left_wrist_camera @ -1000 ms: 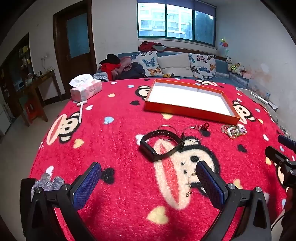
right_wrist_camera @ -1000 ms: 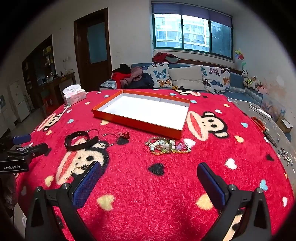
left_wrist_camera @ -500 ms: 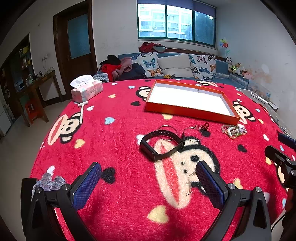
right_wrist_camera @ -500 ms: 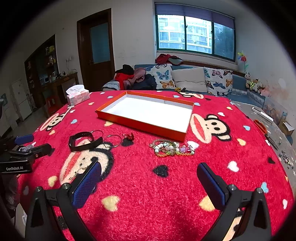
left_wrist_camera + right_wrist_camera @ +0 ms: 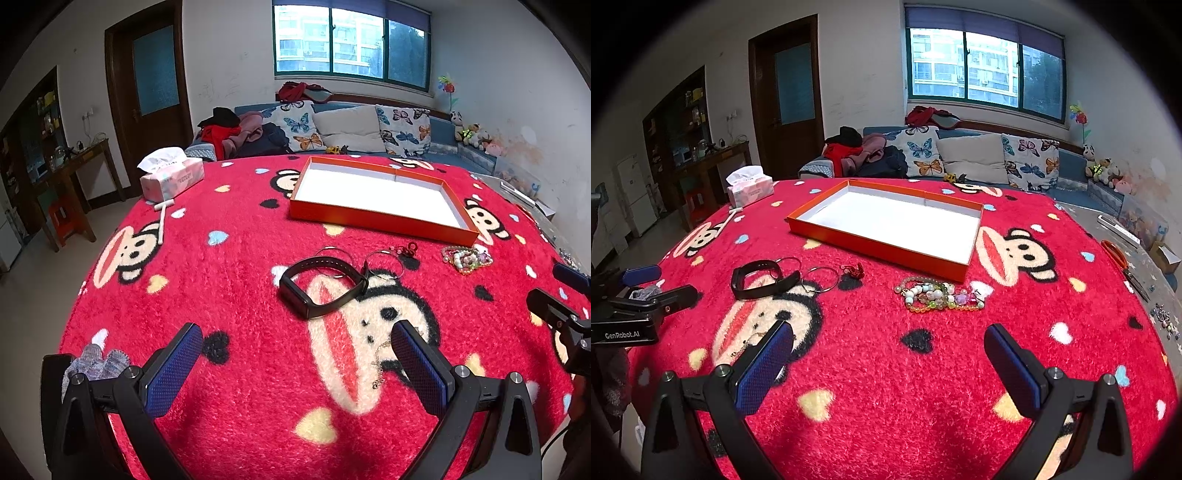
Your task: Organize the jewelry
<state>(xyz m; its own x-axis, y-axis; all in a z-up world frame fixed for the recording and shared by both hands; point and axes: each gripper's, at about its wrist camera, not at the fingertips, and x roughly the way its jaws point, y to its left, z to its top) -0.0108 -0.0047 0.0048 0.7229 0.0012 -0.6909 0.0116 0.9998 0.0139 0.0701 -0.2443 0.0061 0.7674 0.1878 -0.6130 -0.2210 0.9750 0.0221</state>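
Red fleece blanket [image 5: 886, 369], jewelry loose on it, both grippers empty.
Left gripper [image 5: 295, 362] and right gripper [image 5: 886, 354] hover with fingers spread wide. Black wristband [image 5: 321, 288] and wire hoops [image 5: 380, 260] lie at 12 o'clock of the left gripper; beaded bracelets [image 5: 938, 295] at 12 o'clock of the right, just short of the orange tray [image 5: 882, 251].

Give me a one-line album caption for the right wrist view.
Open right gripper hovers over a red cartoon blanket, with beaded bracelets lying before an empty orange tray.
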